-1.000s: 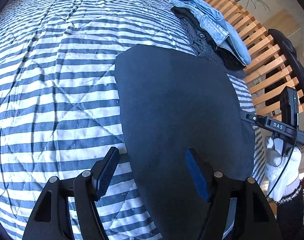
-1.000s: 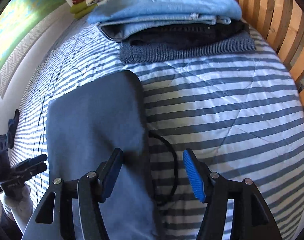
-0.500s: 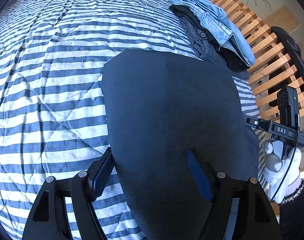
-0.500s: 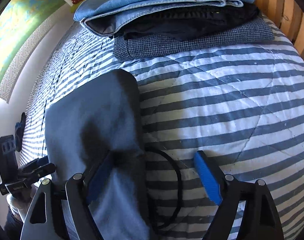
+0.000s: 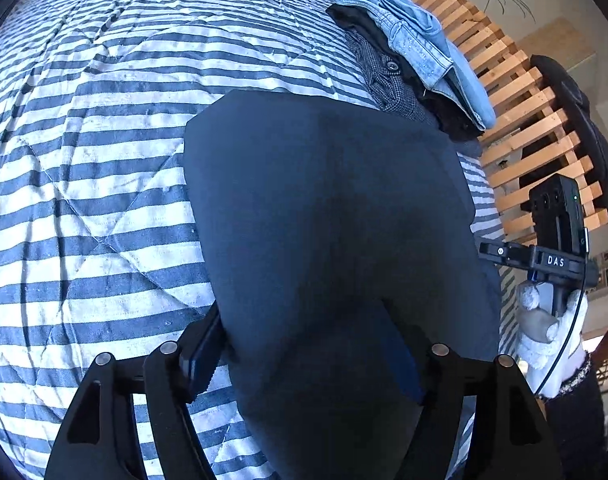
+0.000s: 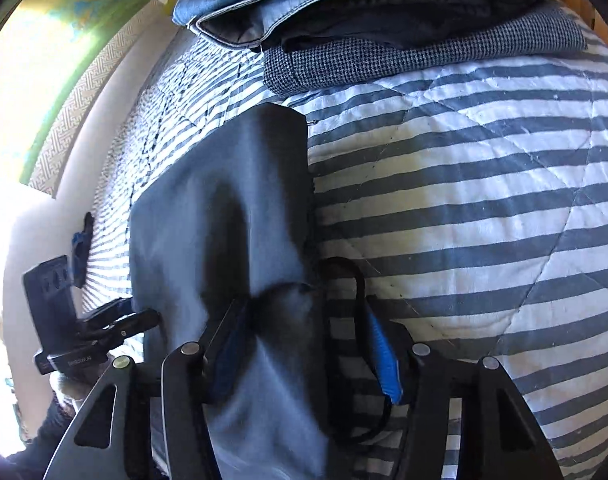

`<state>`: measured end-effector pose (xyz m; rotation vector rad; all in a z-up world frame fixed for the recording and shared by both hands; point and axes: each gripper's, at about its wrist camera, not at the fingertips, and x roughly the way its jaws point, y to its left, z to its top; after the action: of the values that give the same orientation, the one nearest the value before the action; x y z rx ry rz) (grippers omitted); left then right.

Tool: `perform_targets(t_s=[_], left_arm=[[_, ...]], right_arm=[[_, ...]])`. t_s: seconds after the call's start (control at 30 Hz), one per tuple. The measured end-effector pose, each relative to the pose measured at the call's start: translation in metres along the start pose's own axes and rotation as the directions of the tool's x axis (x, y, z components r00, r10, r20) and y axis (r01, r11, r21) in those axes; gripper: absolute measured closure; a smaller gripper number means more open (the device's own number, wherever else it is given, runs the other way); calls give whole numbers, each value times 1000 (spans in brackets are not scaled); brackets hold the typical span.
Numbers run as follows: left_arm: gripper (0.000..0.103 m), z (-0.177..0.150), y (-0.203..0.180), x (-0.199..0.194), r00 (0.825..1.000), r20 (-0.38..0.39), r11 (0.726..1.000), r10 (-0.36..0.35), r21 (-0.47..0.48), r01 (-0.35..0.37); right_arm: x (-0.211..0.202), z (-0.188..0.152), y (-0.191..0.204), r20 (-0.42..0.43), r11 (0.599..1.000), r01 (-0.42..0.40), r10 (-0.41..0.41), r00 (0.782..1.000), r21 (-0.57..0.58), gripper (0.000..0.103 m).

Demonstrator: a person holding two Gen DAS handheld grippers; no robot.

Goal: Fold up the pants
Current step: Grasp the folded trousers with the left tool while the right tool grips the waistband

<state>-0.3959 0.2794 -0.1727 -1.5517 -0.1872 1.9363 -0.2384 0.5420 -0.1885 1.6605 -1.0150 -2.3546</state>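
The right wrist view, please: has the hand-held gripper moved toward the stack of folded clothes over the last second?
Yes. The right hand-held gripper has tipped toward the stack of folded clothes, which now sits higher and larger; its jaws are closing with the dark pants between them.

Left wrist view: dark navy pants [image 5: 335,240] now fill more of frame than a second ago; near edge, then clear of left gripper [image 5: 304,356], now reaches its 9 o'clock finger and covers most of 3 o'clock blue pad.

Right wrist view: right gripper [image 6: 304,356] jaws closing, pants edge bunched between them, where earlier only 9 o'clock finger overlapped cloth. Black cord loop [image 6: 353,280] now against 3 o'clock pad. Folded clothes stack [image 6: 403,28] at 12 o'clock looms larger.
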Motion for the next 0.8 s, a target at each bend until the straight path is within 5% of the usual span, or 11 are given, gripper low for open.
perform_targets(t_s=[0.13, 0.2, 0.3, 0.4, 0.8], left_arm=[[35, 0, -14, 7, 998, 44, 997, 40, 64, -43], [59, 1, -17, 10, 998, 47, 996, 51, 76, -54], [75, 3, -17, 13, 998, 45, 997, 43, 58, -45], [79, 1, -20, 12, 997, 57, 996, 47, 68, -51], [82, -9, -39, -14, 996, 84, 991, 2, 131, -13]], right_arm=[[9, -7, 15, 1, 998, 5, -5, 1000, -61, 48], [14, -6, 25, 8, 997, 19, -19, 1000, -73, 49], [19, -7, 32, 12, 997, 17, -16, 1000, -69, 64], [23, -13, 43, 30, 997, 6, -4, 1000, -77, 77], [18, -39, 97, 142, 985, 142, -128, 982, -98, 84]])
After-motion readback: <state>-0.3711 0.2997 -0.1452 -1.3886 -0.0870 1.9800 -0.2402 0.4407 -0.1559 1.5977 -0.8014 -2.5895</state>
